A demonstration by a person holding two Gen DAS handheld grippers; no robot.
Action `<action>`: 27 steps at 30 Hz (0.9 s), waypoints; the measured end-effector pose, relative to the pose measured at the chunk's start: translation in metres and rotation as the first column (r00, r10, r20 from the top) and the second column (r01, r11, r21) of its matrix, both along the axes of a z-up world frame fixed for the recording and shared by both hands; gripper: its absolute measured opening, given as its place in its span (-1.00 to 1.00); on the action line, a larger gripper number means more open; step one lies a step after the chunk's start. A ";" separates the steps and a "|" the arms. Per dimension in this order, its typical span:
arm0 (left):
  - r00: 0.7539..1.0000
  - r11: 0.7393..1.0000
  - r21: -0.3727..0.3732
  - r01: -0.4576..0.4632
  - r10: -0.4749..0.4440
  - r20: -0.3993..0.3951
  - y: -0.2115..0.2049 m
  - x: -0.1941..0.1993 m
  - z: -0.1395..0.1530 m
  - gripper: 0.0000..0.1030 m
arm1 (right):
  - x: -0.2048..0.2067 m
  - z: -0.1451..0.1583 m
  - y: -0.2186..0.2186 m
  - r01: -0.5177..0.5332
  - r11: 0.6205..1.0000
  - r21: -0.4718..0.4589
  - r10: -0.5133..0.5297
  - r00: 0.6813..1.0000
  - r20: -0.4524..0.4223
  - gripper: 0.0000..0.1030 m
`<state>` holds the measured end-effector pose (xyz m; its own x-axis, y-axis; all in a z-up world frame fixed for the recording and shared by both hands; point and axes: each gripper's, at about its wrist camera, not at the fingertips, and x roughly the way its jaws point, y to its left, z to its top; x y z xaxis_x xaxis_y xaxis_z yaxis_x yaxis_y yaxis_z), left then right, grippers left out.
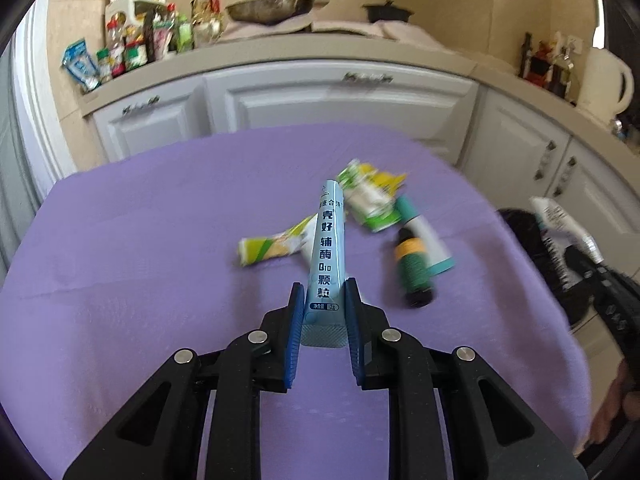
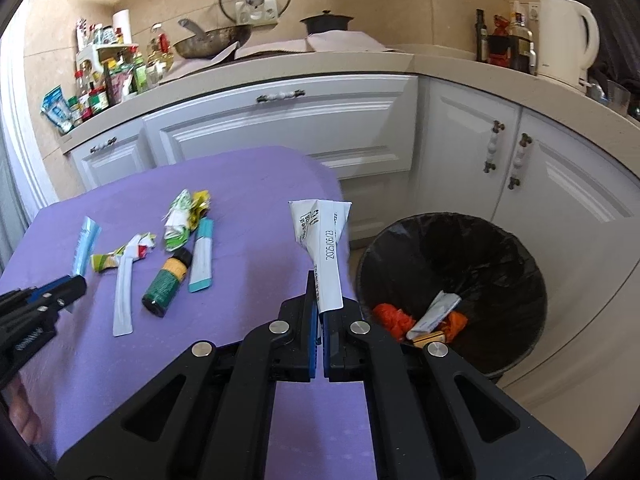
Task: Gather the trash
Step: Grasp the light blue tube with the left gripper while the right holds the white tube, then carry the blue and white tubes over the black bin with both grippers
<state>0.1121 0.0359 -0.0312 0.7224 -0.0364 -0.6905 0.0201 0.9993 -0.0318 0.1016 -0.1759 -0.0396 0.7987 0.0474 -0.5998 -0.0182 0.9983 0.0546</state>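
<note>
My left gripper is shut on the lower end of a light blue sachet, which it holds just above the purple tablecloth. In the right wrist view that left gripper comes in from the left with the blue sachet. My right gripper is shut on a folded white wrapper with a printed date, near the table's right edge beside the black-lined bin. On the cloth lie a green bottle, a teal-and-white tube, a crumpled green wrapper, a yellow-green wrapper and a white strip.
The bin holds orange scraps and a white wrapper. White cabinets and a counter run behind the table, with bottles, a pan and a white kettle on it.
</note>
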 end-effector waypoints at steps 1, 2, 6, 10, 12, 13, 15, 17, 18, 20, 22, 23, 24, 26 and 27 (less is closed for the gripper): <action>1.000 1.000 -0.002 0.010 -0.010 0.009 -0.003 0.000 0.003 -0.59 | -0.001 0.001 -0.005 0.013 1.000 0.000 -0.013 1.000 0.005 -0.97; 0.999 1.000 -0.004 0.027 -0.027 0.027 -0.011 0.000 0.008 -0.59 | -0.001 0.002 -0.009 0.022 1.000 0.000 -0.022 1.000 0.008 -0.97; 0.995 0.996 -0.007 0.089 -0.089 0.053 -0.035 0.005 0.015 -0.59 | 0.000 0.003 -0.031 0.074 0.997 -0.009 -0.074 0.997 0.020 -0.97; 0.985 0.988 -0.012 0.156 -0.154 0.079 -0.068 0.012 0.017 -0.58 | 0.002 0.002 -0.055 0.131 0.991 -0.020 -0.130 0.991 0.027 -0.97; 0.977 0.981 -0.009 0.194 -0.192 0.088 -0.090 0.018 0.017 -0.58 | 0.004 0.000 -0.069 0.159 0.987 -0.021 -0.159 0.987 0.027 -0.97; 0.974 0.978 -0.006 0.210 -0.208 0.091 -0.099 0.020 0.017 -0.58 | 0.005 -0.001 -0.073 0.168 0.986 -0.022 -0.167 0.986 0.026 -0.97; 0.966 0.971 0.004 0.241 -0.240 0.092 -0.117 0.024 0.015 -0.58 | 0.007 -0.004 -0.084 0.191 0.981 -0.025 -0.190 0.981 0.027 -0.97; 0.958 0.963 0.016 0.270 -0.271 0.094 -0.135 0.029 0.013 -0.58 | 0.009 -0.007 -0.095 0.210 0.977 -0.029 -0.209 0.978 0.027 -0.97; 0.955 0.959 0.022 0.281 -0.282 0.094 -0.142 0.031 0.012 -0.58 | 0.010 -0.008 -0.100 0.219 0.975 -0.030 -0.218 0.976 0.026 -0.97; 0.948 0.953 0.033 0.302 -0.304 0.091 -0.158 0.035 0.009 -0.58 | 0.012 -0.011 -0.108 0.232 0.972 -0.028 -0.232 0.972 0.025 -0.97; 0.943 0.947 0.040 0.320 -0.322 0.085 -0.172 0.041 0.006 -0.58 | 0.014 -0.014 -0.116 0.243 0.970 -0.028 -0.243 0.970 0.024 -0.97; 0.941 0.945 0.045 0.324 -0.327 0.083 -0.177 0.044 0.005 -0.58 | 0.015 -0.015 -0.120 0.249 0.968 -0.027 -0.248 0.968 0.021 -0.97; 0.940 0.943 0.049 0.329 -0.332 0.079 -0.183 0.047 0.004 -0.58 | 0.017 -0.017 -0.124 0.254 0.967 -0.027 -0.254 0.967 0.019 -0.97; 0.937 0.939 0.053 0.339 -0.342 0.069 -0.196 0.055 -0.001 -0.58 | 0.021 -0.020 -0.133 0.266 0.964 -0.025 -0.265 0.964 0.016 -0.97; 0.936 0.937 0.054 0.344 -0.347 0.063 -0.201 0.058 -0.002 -0.58 | 0.023 -0.021 -0.136 0.272 0.962 -0.024 -0.271 0.962 0.015 -0.97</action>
